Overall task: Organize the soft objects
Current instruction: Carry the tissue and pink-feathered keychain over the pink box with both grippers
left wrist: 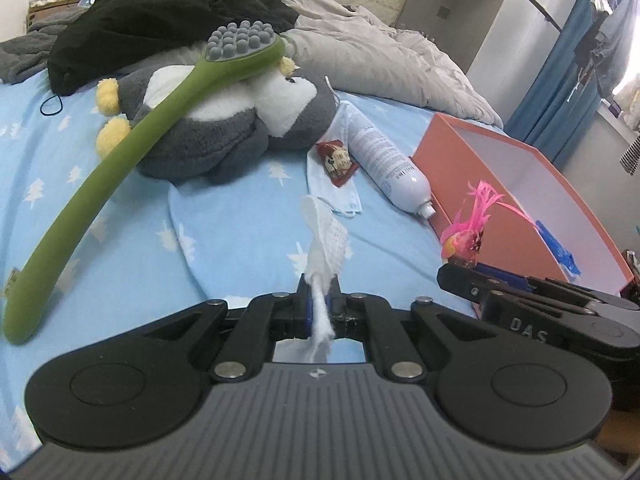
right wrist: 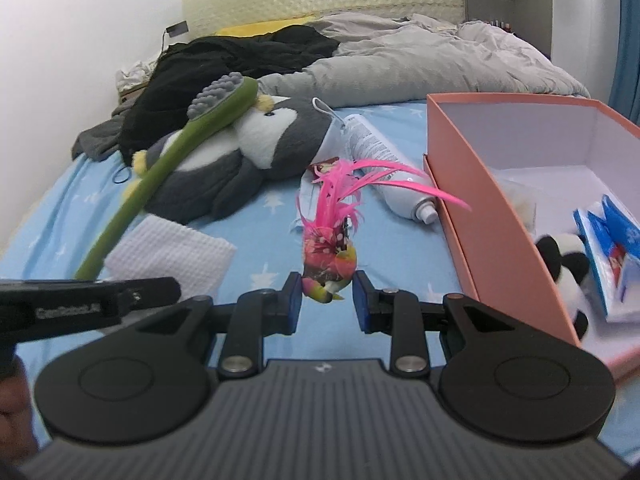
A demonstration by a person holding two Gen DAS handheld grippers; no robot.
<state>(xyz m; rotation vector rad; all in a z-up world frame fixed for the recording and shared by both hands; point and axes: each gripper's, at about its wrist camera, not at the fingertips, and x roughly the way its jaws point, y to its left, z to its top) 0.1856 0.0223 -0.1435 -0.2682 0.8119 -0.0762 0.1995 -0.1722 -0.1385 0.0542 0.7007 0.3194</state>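
- The left tool is pinched almost fully shut on a thin edge of a white waffle-textured cloth. With so little fabric between the pads, the cloth could slip free on its way to the box.
- The cloth hangs above the blue bed sheet, folded on itself and drooping forward. A trailing corner could snag on the box rim, leaving it draped over the wall.
- The right tool stands partly open around a pink feathered toy bird, its pads closed on the small rounded body. I judge this hold shallow: the bird could pivot or pop out.
- The bird is glossy pink with yellow-green at the head end and long stiff pink plumes fanning up. These could bend or catch on the box wall.
- The orange cardboard box sits on the bed to the right, open, already holding a plush panda and blue packets.
- The two tools ride close together, so they could knock each other at the box.
- Still on the sheet: a plush penguin with a green massage brush lying across it, and a white spray can.
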